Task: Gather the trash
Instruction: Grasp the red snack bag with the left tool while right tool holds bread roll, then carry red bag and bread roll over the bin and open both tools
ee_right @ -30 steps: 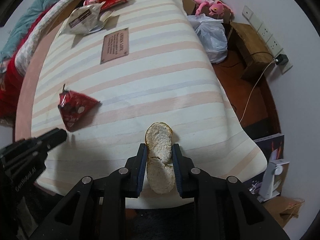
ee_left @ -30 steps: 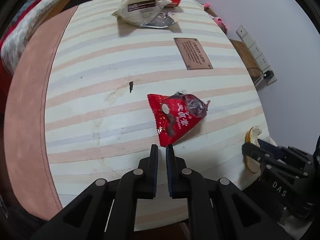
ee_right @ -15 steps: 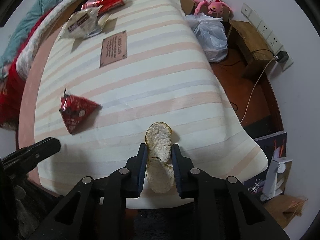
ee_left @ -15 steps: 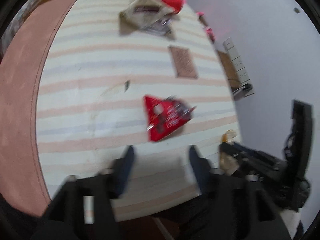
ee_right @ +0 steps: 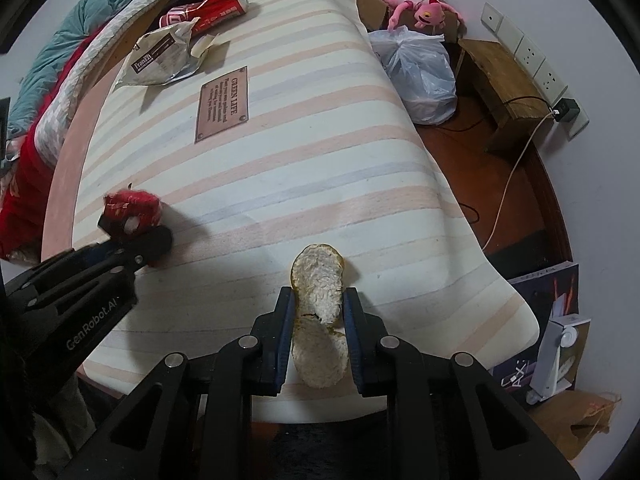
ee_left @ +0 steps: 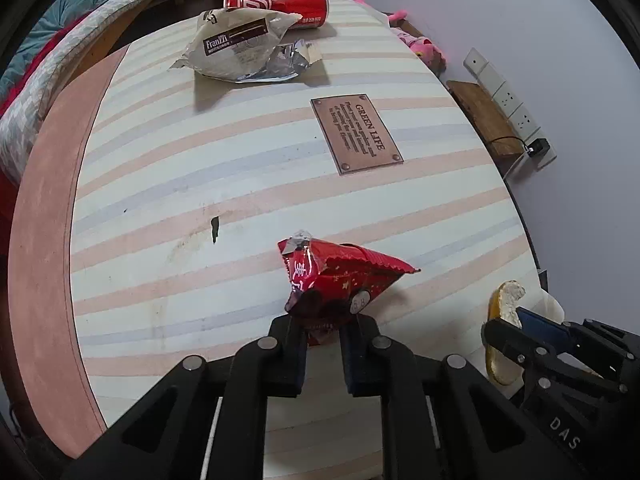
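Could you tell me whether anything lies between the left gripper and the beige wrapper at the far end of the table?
Nothing visible does. The left gripper already grips the red wrapper; beyond it only bare striped table leads to the beige wrapper.

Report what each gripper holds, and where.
Left gripper: red wrapper, pinched at its near bottom edge. Right gripper: orange peel, clamped across its middle.

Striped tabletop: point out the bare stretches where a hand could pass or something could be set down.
Bare: the stripes between the brass plaque and the red wrapper in the left gripper; also the right side beyond the peel in the right gripper. Crowded: the far end, with Franzzi bag and red cup.
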Motion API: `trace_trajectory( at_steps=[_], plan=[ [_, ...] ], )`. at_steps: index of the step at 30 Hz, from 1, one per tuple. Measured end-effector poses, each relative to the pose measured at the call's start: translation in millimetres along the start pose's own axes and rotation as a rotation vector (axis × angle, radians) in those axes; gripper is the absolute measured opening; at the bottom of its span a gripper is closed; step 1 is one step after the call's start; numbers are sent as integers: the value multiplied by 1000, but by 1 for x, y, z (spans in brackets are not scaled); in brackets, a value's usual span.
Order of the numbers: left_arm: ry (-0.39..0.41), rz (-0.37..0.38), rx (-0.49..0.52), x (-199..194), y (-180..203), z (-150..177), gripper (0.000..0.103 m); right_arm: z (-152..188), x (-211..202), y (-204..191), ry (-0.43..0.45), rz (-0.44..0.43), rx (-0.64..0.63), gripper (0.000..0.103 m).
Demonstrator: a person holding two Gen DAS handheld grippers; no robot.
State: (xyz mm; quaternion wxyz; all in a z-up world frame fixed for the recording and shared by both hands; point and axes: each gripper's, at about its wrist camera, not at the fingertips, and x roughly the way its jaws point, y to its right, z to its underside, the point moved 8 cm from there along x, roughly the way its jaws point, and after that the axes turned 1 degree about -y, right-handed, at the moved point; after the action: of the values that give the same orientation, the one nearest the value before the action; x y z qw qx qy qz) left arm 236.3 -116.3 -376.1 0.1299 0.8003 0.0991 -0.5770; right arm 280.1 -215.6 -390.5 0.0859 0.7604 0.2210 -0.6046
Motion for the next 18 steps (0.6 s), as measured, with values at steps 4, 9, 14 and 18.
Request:
trace_trajectory(
  at_steps=[4, 9, 14, 18],
  plan=[
    [7, 14, -14, -1, -5, 1, 7, 0, 0, -3, -1, 14, -10, 26],
    [7, 24, -33, -10, -12, 10, 7, -1, 2, -5, -11, 35, -26, 27],
    [5, 16, -39, -18, -20, 23, 7, -1, 2, -8, -15, 62, -48, 27],
    [14, 9, -52, -25, -28, 29, 7, 1, 1, -9, -1, 81, -57, 27]
  ],
)
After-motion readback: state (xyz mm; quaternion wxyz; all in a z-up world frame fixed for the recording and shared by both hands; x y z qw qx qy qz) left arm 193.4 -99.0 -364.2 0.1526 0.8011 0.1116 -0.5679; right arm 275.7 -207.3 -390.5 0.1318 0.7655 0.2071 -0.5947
